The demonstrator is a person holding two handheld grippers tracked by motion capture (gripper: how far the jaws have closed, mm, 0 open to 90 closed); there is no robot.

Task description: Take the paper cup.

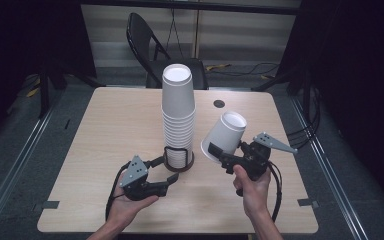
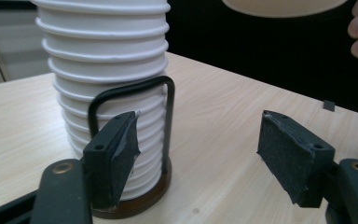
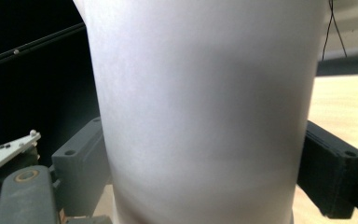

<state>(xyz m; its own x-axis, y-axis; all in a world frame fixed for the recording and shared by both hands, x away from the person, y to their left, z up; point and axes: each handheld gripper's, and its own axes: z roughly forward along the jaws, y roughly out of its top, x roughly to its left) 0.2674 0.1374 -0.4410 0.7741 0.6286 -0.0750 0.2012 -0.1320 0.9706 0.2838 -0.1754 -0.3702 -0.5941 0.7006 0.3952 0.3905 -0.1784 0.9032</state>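
A tall stack of upside-down white paper cups (image 1: 178,115) stands at the table's middle in a black wire holder (image 1: 178,159) with a round brown base. My left gripper (image 1: 167,171) lies low beside that base, jaws open with nothing between them. In the left gripper view the stack (image 2: 102,70) and the holder's wire loop (image 2: 135,93) sit just behind the left pad (image 2: 121,154), and the gripper (image 2: 198,149) gapes over bare table. My right gripper (image 1: 219,154) is shut on a single white cup (image 1: 225,134), tilted with its base up. That cup (image 3: 205,112) sits between both jaws of the right gripper (image 3: 205,172).
The light wooden table (image 1: 115,125) carries a small dark round spot (image 1: 219,103) behind the stack. A black folding chair (image 1: 147,45) stands beyond the far edge. Cables lie on the floor at the right. The held cup's rim (image 2: 284,5) hangs above the left gripper's view.
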